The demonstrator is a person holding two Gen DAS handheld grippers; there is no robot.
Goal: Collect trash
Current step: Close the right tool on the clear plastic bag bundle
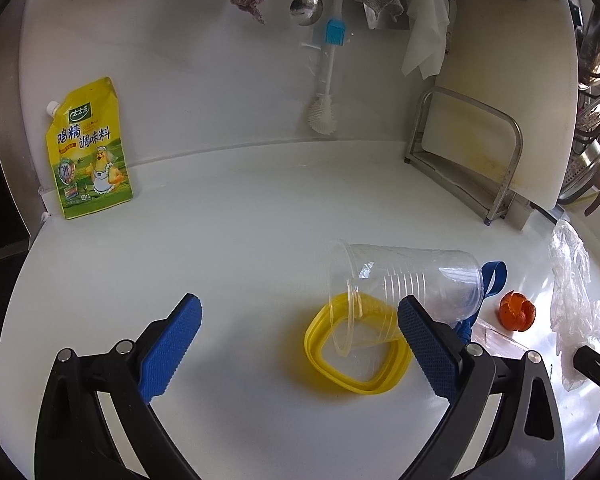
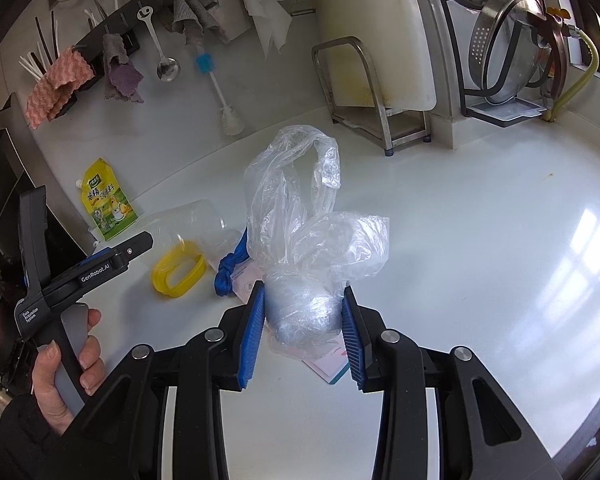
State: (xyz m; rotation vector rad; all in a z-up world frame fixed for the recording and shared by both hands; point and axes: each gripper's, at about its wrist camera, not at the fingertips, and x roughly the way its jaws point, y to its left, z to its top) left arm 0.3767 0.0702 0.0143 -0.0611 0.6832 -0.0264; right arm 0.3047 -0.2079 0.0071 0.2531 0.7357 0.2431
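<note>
White counter (image 2: 460,240) carries the litter. Largest, the clear plastic bag (image 2: 300,208), limp and slippery, sits clamped at its bunched base in the right gripper (image 2: 303,322). Just left lies a thin plastic cup (image 1: 404,284) on its side over a yellow ring (image 1: 356,360): light, easily crushed, best pinched by the wall. The left gripper (image 1: 300,344) gapes, holding nothing. Smallest, orange peel (image 1: 518,310).

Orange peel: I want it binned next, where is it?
Left wrist view, far right: orange peel on the counter, between clear cup and crumpled plastic bag.
</note>
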